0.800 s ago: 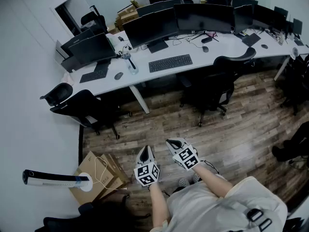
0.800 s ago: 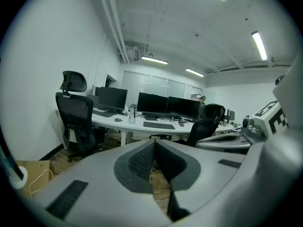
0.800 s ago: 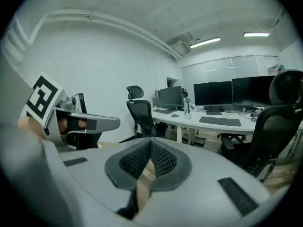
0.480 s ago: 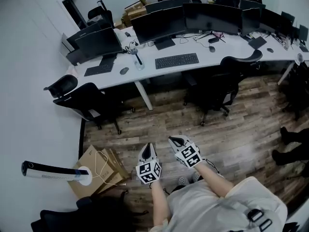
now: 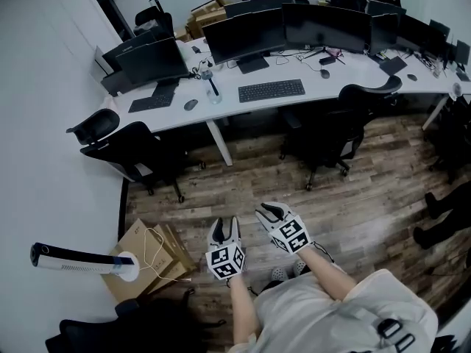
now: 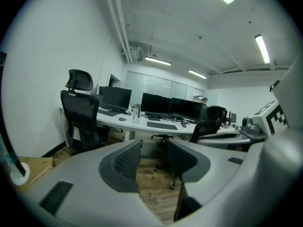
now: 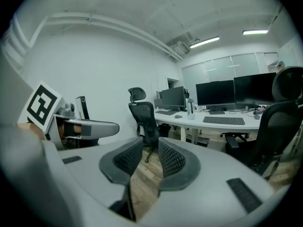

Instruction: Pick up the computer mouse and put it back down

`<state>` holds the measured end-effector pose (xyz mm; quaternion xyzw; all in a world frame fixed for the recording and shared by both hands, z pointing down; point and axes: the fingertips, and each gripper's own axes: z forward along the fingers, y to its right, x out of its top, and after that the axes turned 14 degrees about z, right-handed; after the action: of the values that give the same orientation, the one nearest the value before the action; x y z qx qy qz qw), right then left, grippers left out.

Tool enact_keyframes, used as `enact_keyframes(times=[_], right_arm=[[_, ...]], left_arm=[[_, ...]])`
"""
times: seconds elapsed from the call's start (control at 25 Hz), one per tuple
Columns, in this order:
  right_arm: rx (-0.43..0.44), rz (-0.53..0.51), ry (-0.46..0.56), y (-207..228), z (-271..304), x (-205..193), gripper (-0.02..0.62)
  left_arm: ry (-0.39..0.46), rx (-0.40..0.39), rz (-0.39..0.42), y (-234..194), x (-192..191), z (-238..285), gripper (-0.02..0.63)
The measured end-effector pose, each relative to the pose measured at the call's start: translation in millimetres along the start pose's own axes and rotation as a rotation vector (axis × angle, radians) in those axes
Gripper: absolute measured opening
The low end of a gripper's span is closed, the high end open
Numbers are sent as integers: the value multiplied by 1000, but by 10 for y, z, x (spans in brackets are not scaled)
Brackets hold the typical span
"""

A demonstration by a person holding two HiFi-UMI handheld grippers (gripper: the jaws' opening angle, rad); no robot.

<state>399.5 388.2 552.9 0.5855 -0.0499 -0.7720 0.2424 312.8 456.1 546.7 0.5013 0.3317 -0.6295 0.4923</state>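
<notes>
Left fingers, right fingers parted, empty. Small dark oval computer mouse on long white counter well apart from me. Black office chair in between could snag me. Second dark mouse invites wrong pick.

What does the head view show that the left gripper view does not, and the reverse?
Only the head view: the person's torso and the marker cube on the left gripper. Only the left gripper view: the ceiling lights, and that gripper's jaws standing apart with nothing between them. Both: the white desk, its monitors, the keyboard and a black chair.
</notes>
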Motion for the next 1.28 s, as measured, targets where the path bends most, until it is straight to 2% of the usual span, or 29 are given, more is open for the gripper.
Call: enact_keyframes(times=[0.08,0.16,0.32,0.84,1.28], right_arm=[[-1,11,-1,-5,6,-31,123],[-2,18,-3,-1,24,-73,174],[-17,45,7,23,79,-163,225],[-17,26,22,28,524,-87,259],[36,19,17,267,1438,353,270]], left_arm=[[10,8,2,-37,-15,-19,201],[19,7,3,-68,-37,-17,222],[6,-22,16,-98,-139,12,235],[25,-35,33,-431,-157,290,235],[24,-17,54,-972,98,1194,235]])
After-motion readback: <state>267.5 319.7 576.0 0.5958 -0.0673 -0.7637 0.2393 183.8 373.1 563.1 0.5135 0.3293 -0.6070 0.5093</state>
